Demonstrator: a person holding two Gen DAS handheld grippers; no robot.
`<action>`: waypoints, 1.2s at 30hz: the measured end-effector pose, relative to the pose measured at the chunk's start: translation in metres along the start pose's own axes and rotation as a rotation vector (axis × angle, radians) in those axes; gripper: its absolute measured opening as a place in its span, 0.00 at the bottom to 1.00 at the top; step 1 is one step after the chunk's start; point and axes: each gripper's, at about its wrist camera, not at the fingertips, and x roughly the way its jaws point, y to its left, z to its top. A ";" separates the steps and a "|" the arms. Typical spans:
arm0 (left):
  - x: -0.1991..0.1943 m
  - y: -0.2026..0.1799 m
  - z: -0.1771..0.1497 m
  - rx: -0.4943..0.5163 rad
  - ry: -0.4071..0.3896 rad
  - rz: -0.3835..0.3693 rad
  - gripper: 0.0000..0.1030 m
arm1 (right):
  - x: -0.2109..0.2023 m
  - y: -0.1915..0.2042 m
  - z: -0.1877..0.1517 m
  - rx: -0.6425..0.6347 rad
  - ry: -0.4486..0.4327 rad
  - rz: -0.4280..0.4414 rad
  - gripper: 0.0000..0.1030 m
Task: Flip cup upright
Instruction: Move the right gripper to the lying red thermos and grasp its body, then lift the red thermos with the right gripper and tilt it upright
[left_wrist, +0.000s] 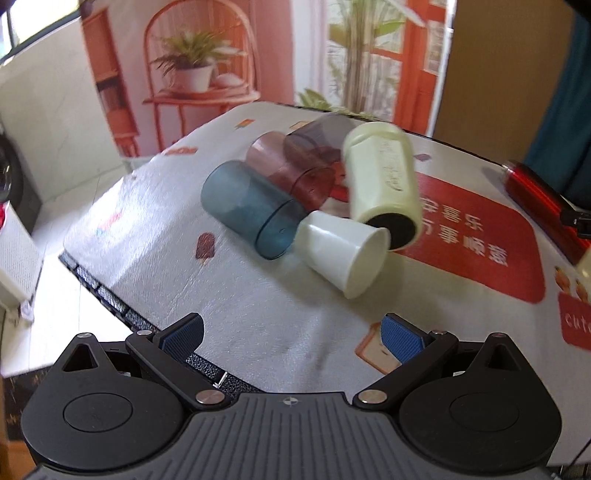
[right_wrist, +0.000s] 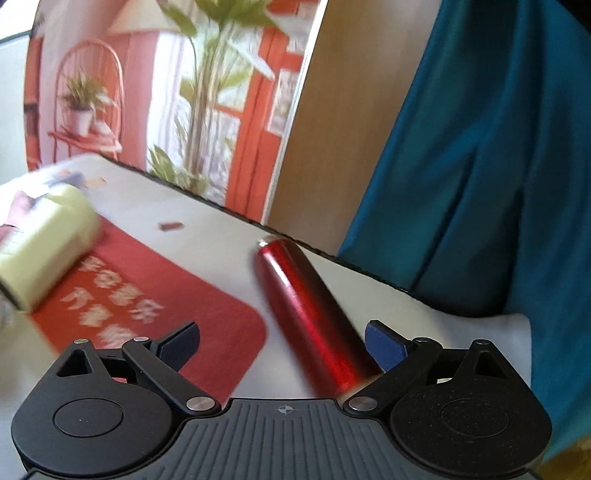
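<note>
Several cups lie on their sides in a cluster on the table: a white paper cup (left_wrist: 343, 254), a blue translucent cup (left_wrist: 251, 210), a pink translucent cup (left_wrist: 291, 173), a dark purple one (left_wrist: 317, 140) and a cream tumbler (left_wrist: 384, 181), which also shows in the right wrist view (right_wrist: 48, 247). My left gripper (left_wrist: 291, 339) is open and empty, short of the white cup. My right gripper (right_wrist: 282, 347) is open, with a red metal bottle (right_wrist: 306, 314) lying between its fingers, not clamped.
The patterned tablecloth (left_wrist: 258, 306) has a red printed patch (left_wrist: 476, 236). The table's left edge (left_wrist: 99, 288) drops to the floor. The red bottle (left_wrist: 535, 199) lies at the right. A photo backdrop (left_wrist: 207, 62) and a teal curtain (right_wrist: 480, 166) stand behind.
</note>
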 end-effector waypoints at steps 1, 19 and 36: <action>0.003 0.003 0.001 -0.019 0.004 -0.001 1.00 | 0.015 -0.004 0.004 -0.002 0.025 0.006 0.91; 0.021 0.007 0.003 -0.041 0.044 -0.019 1.00 | 0.093 -0.012 0.000 -0.030 0.241 -0.016 0.59; -0.009 0.012 -0.009 -0.053 0.031 -0.073 1.00 | -0.011 0.055 -0.042 0.231 0.364 0.227 0.58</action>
